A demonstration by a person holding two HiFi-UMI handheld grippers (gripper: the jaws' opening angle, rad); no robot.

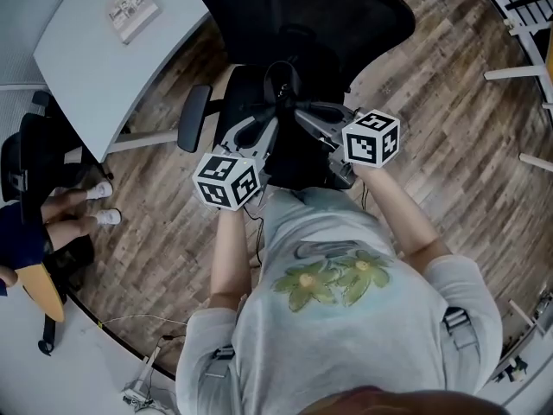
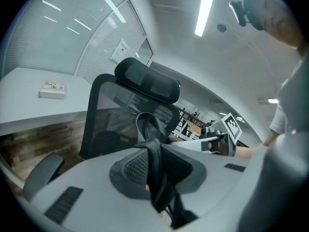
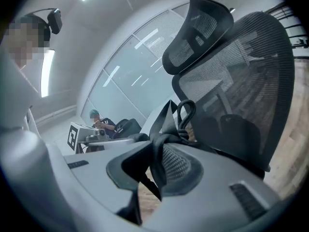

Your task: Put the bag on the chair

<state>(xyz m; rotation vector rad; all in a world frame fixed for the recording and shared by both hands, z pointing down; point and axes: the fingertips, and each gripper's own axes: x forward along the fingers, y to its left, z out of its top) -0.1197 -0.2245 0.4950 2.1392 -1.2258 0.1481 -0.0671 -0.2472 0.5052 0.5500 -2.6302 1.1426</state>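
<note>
A wood-plank floor (image 1: pixel 449 119) carries a curved grey worktop (image 1: pixel 86 67) with a small box (image 1: pixel 132 11) on it. Beside it stands a black mesh office chair (image 1: pixel 328 15). The black bag (image 1: pixel 298 158) hangs over the chair's seat. The left claw (image 2: pixel 154 170) and right claw (image 3: pixel 157 166) are each clamped on one of its straps. Only the left gripper view shows the ceiling light (image 2: pixel 203 11). Only the right gripper view shows a seated person (image 3: pixel 99 122) against a glass wall (image 3: pixel 130 81).
</note>
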